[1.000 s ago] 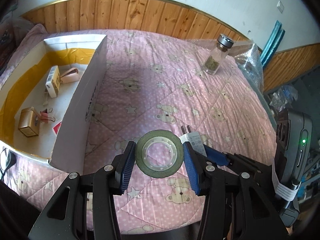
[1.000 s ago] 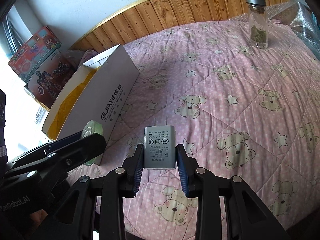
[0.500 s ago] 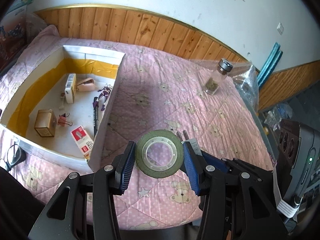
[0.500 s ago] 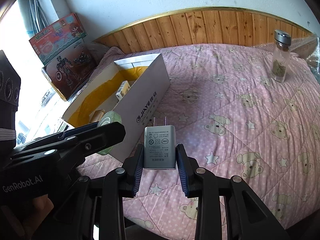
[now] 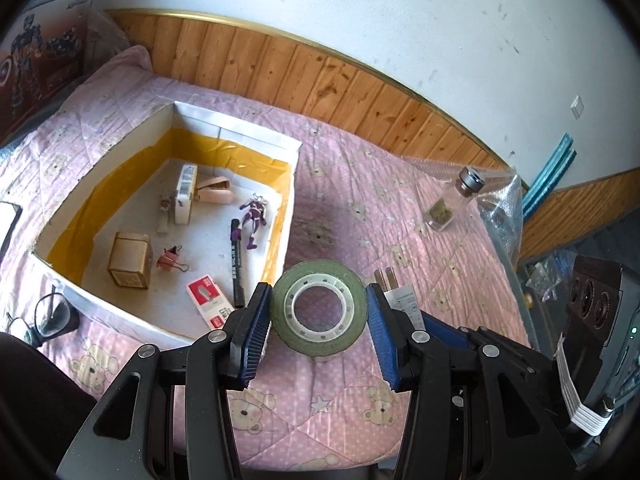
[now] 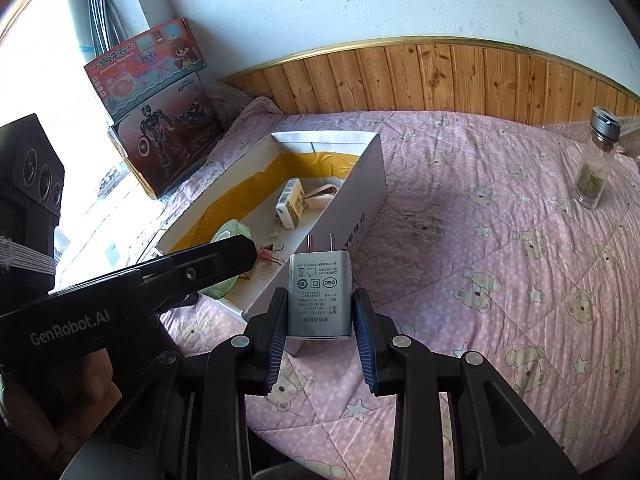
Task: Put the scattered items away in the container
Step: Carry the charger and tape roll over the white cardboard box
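Observation:
My left gripper point(image 5: 318, 312) is shut on a green roll of tape point(image 5: 319, 311), held in the air just right of the white cardboard box point(image 5: 240, 131). The box, lined with yellow tape, lies on the pink quilt and holds several small items. My right gripper point(image 6: 320, 316) is shut on a grey plug adapter point(image 6: 319, 294), prongs pointing away, hovering above the quilt near the box's long side wall point(image 6: 356, 204). In the right wrist view the left gripper's finger point(image 6: 200, 266) reaches over the box, with the tape roll point(image 6: 230, 236) partly hidden behind it.
A glass jar with a metal lid point(image 5: 450, 205) stands on the quilt at the far right, beside bubble wrap point(image 5: 502, 200). Toy boxes point(image 6: 160, 108) lean on the wall left of the bed. Glasses point(image 5: 44, 316) lie by the box's near corner. Wood panelling backs the bed.
Both grippers have risen and shifted toward the box with their loads still held. The box interior now shows more fully, and the left gripper reaches over the box in the right wrist view.

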`<action>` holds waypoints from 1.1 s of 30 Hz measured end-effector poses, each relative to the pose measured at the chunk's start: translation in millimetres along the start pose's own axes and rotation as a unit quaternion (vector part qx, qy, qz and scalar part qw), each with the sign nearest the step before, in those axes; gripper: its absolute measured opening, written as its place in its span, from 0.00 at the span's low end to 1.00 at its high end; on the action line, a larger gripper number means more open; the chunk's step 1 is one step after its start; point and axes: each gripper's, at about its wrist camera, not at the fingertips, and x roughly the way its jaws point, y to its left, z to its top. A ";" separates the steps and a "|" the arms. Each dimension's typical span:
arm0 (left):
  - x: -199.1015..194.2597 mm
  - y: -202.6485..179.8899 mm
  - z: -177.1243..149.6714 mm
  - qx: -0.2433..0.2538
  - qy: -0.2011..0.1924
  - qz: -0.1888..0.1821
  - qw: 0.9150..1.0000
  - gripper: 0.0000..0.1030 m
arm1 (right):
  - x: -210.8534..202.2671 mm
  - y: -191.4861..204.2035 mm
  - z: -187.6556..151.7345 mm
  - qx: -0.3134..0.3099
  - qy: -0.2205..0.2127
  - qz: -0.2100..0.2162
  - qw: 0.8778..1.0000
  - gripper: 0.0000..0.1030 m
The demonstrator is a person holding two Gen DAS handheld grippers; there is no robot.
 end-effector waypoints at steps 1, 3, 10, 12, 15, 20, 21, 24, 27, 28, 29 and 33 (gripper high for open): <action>-0.6 3.7 2.2 -0.003 -0.002 0.001 1.000 0.48 | 1.2 3.4 3.4 -0.003 -0.001 0.001 1.000 0.32; -1.7 10.0 6.6 -0.008 -0.006 0.002 1.000 0.48 | 3.9 9.4 9.6 -0.008 -0.003 0.004 1.000 0.32; -1.3 35.5 20.7 -0.028 -0.012 0.008 1.000 0.48 | 20.9 26.7 28.9 -0.024 0.000 0.010 1.000 0.32; 0.3 43.4 25.4 -0.034 -0.011 0.008 0.999 0.48 | 25.9 30.3 34.0 -0.029 0.001 0.011 1.000 0.32; 3.4 53.8 31.6 -0.041 -0.011 0.011 0.999 0.48 | 33.3 35.6 41.3 -0.038 0.004 0.013 0.999 0.32; 10.4 65.6 40.9 -0.043 -0.008 0.021 0.999 0.48 | 47.4 42.8 53.2 -0.049 0.011 0.014 0.999 0.32; 11.7 67.6 43.0 -0.043 -0.008 0.022 0.999 0.48 | 50.4 43.9 55.7 -0.051 0.013 0.014 0.999 0.32; 16.4 73.0 48.7 -0.044 -0.006 0.022 0.999 0.48 | 59.4 46.6 62.9 -0.055 0.017 0.014 0.998 0.32; 21.5 78.5 53.5 -0.046 -0.002 0.026 0.999 0.48 | 68.2 50.1 69.1 -0.063 0.021 0.012 0.998 0.32; 23.2 80.9 55.4 -0.048 -0.001 0.026 0.999 0.48 | 71.0 50.9 71.4 -0.065 0.023 0.012 0.998 0.32; 25.1 83.5 57.2 -0.050 0.000 0.028 0.998 0.48 | 73.9 51.5 73.8 -0.067 0.024 0.012 0.997 0.32; 33.5 95.1 61.9 -0.064 0.008 0.036 0.997 0.48 | 87.5 53.6 83.5 -0.075 0.033 0.008 0.997 0.32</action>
